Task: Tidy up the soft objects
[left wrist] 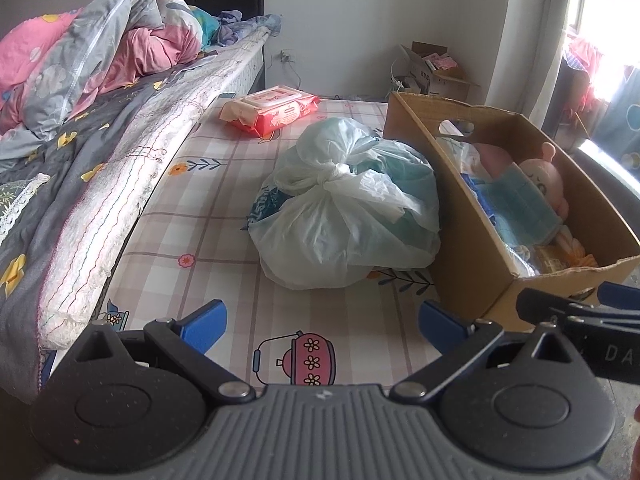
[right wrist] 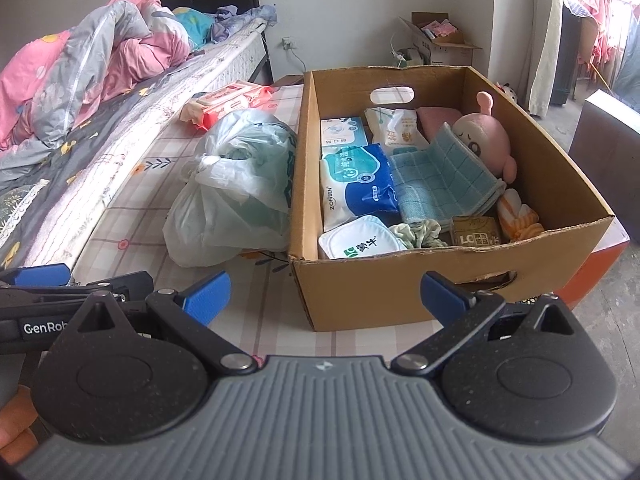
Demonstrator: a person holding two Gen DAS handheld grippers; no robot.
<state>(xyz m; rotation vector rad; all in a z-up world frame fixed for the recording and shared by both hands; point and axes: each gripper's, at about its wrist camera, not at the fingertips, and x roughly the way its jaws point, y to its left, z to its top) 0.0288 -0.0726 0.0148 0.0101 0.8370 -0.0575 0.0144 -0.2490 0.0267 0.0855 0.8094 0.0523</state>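
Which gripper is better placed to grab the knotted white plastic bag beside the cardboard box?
Probably left: the left gripper is open and aimed at the knotted white plastic bag; the right gripper faces the cardboard box.

left gripper (left wrist: 322,322): black linkage arms, grey ribbed base plate, two round black discs either side
left fingers (left wrist: 204,322): blue pads on black carriers
left pivots: silver round screws on the link joints, small light logo mark centred on the ribbed plate
right gripper (right wrist: 326,294): same build, black speckled housing, grey ribbed plate
right fingers (right wrist: 208,294): blue pads
markings: white "GenRob" lettering on the left gripper's side as seen in right view; "DA" letters on the right gripper's side in left view
cables: none told apart
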